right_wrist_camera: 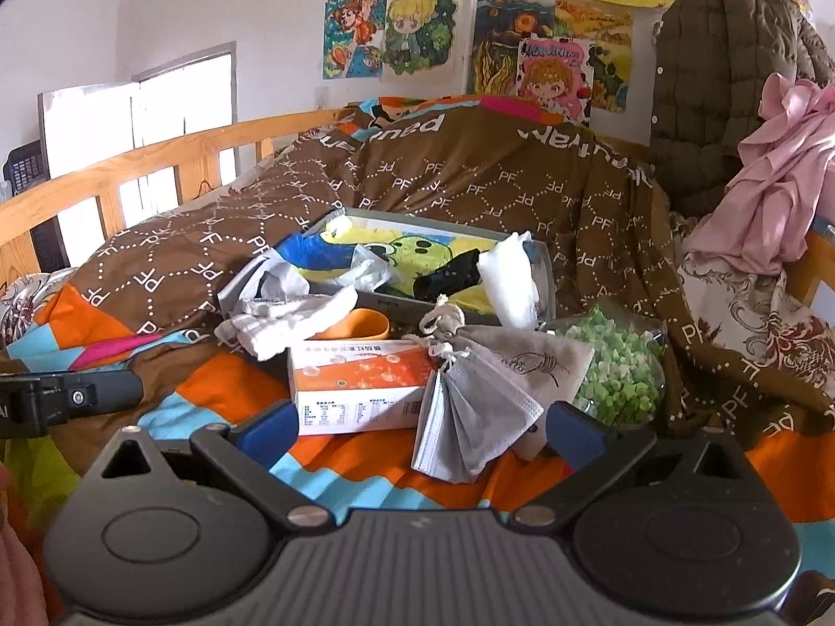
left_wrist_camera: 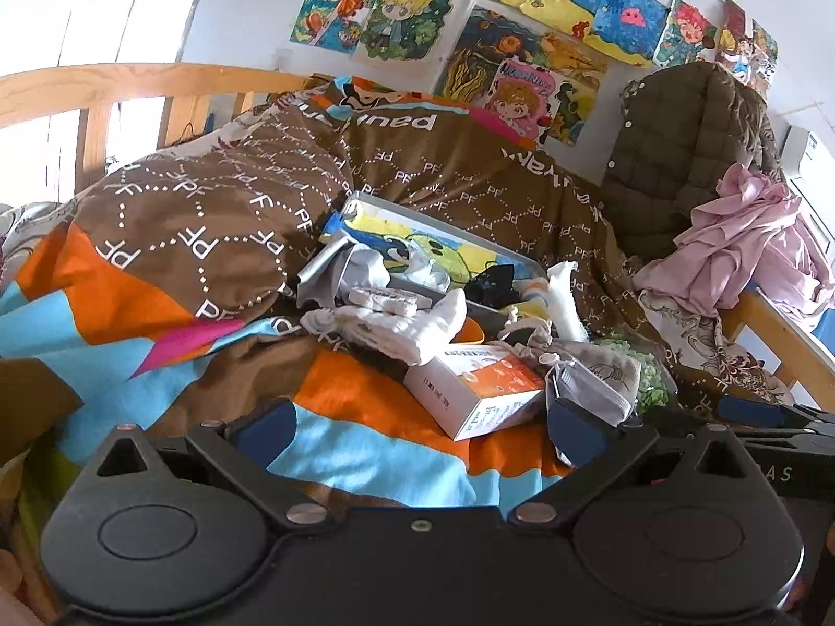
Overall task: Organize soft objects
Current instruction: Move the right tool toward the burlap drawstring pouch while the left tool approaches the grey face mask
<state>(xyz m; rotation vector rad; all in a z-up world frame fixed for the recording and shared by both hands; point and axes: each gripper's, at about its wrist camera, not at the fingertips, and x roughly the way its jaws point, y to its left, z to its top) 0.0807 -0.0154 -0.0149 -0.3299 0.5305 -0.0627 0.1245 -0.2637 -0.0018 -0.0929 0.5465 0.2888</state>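
A pile of soft things lies on the bed: a stack of grey face masks (right_wrist_camera: 469, 422), a grey drawstring pouch (right_wrist_camera: 522, 360), a white cloth (right_wrist_camera: 282, 323), a white rolled cloth (right_wrist_camera: 509, 281) and a bag of green pieces (right_wrist_camera: 616, 365). An orange and white box (right_wrist_camera: 360, 386) lies among them. My right gripper (right_wrist_camera: 420, 430) is open, its fingers either side of the masks and box, just short of them. My left gripper (left_wrist_camera: 422, 430) is open above the bedspread, near the box (left_wrist_camera: 480, 391) and masks (left_wrist_camera: 595, 386).
A grey tray (right_wrist_camera: 545, 266) holding a cartoon-print cloth sits behind the pile. A brown patterned duvet (left_wrist_camera: 209, 219) is bunched at the left and back. A quilted jacket (left_wrist_camera: 689, 156) and pink garment (left_wrist_camera: 746, 245) hang on the right rail. A wooden bed rail (left_wrist_camera: 104, 83) runs along the left.
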